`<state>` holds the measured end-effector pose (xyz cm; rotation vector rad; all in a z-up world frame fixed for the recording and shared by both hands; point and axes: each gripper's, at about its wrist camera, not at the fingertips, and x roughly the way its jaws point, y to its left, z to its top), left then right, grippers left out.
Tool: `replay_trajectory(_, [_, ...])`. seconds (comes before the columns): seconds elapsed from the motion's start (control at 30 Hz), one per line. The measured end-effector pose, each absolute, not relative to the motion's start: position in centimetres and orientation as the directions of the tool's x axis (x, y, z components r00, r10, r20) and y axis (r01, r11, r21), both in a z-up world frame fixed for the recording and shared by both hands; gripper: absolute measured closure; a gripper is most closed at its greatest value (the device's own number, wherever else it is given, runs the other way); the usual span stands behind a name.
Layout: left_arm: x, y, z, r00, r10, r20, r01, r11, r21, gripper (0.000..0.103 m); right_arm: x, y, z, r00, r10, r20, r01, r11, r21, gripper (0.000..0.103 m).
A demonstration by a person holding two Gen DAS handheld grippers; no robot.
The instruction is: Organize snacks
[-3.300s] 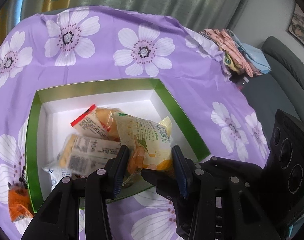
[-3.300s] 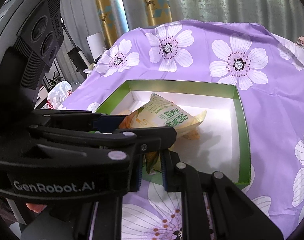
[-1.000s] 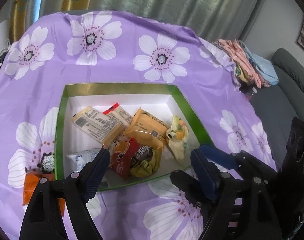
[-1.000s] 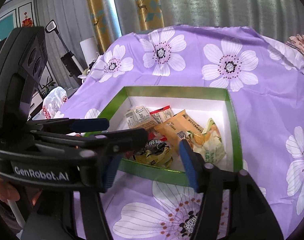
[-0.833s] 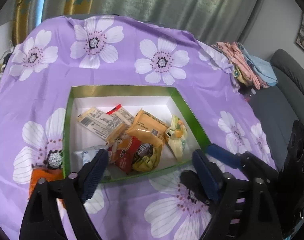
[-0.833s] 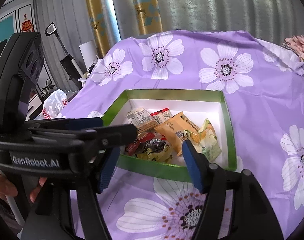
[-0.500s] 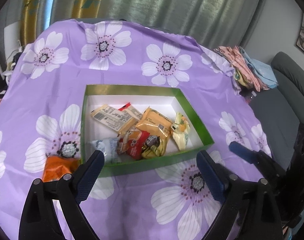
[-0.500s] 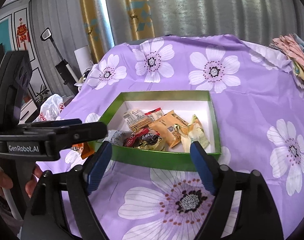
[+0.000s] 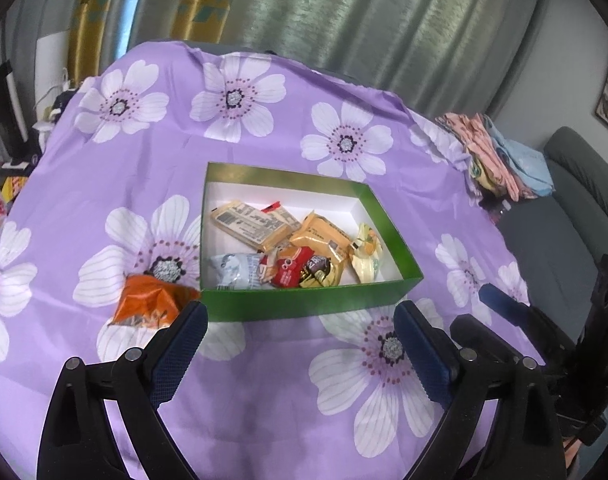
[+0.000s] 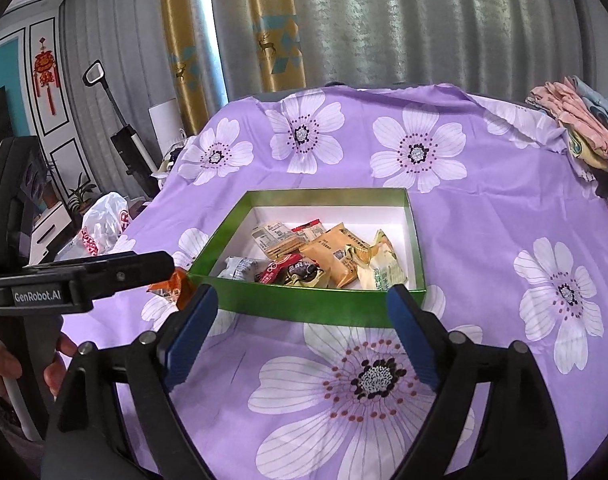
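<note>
step in hand, judged: between picks. lower left of the left wrist view, the crinkled orange foil snack packet (image 9: pixel 146 304) lies on the purple flowered counter (image 9: pixel 264 400), touching the green cardboard box (image 9: pixel 304 306), long axis roughly left-right. next: left gripper (image 9: pixel 300 354), wide and empty, takes it. right gripper (image 10: pixel 302 332) opening, empty.

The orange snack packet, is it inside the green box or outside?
Outside. The orange packet lies on the purple tablecloth, by the green box's near left corner.

Glossy green cardboard box (image 9: pixel 304 304), shiny crinkled plastic snack packets (image 9: pixel 292 268), smooth purple cloth (image 9: pixel 264 400)
</note>
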<state>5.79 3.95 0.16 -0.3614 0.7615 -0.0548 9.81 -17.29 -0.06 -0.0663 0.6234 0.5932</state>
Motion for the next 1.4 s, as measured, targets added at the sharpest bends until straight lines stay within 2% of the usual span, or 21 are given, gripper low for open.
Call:
replay_trajectory(0.7, [3.1, 3.5, 1.4, 0.745, -0.162, -0.647, -0.072, 0.945, -0.319, 0.009, 6.7, -17.1, 1.3, 0.658, 0.518, -0.546, -0.562, 0.821, 0.102, 0.016])
replay_trajectory(1.4, [2.4, 5.1, 0.2, 0.737, -0.174, -0.653, -0.089, 0.933, -0.348, 0.008, 5.8, -14.6, 0.5, 0.634, 0.514, -0.578, -0.589, 0.805, 0.070, 0.015])
